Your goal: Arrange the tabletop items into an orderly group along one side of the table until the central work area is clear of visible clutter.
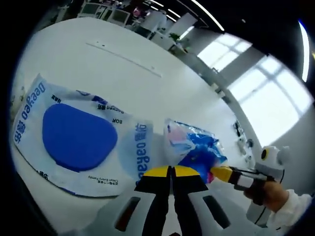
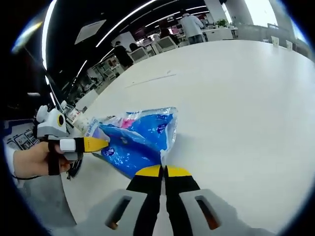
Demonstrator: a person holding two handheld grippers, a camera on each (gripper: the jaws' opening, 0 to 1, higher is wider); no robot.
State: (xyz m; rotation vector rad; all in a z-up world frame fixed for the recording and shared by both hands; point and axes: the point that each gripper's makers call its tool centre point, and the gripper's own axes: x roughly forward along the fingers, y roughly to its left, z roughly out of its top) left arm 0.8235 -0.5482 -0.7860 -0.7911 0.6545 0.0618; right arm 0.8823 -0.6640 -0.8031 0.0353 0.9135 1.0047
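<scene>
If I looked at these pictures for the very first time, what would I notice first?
Probably the shiny blue plastic bag, crumpled on the white table, with both grippers pinched onto it: the right gripper at its near edge and the left gripper at its far end. Next, in the left gripper view, the big flat white pack with a dark blue oval, lying on the table beside the bag.

A big white worktop (image 2: 236, 93) fills the room. Bright windows (image 1: 275, 93) shine on one side. Long ceiling lights (image 2: 133, 12) glow above far desks (image 2: 162, 44).
</scene>
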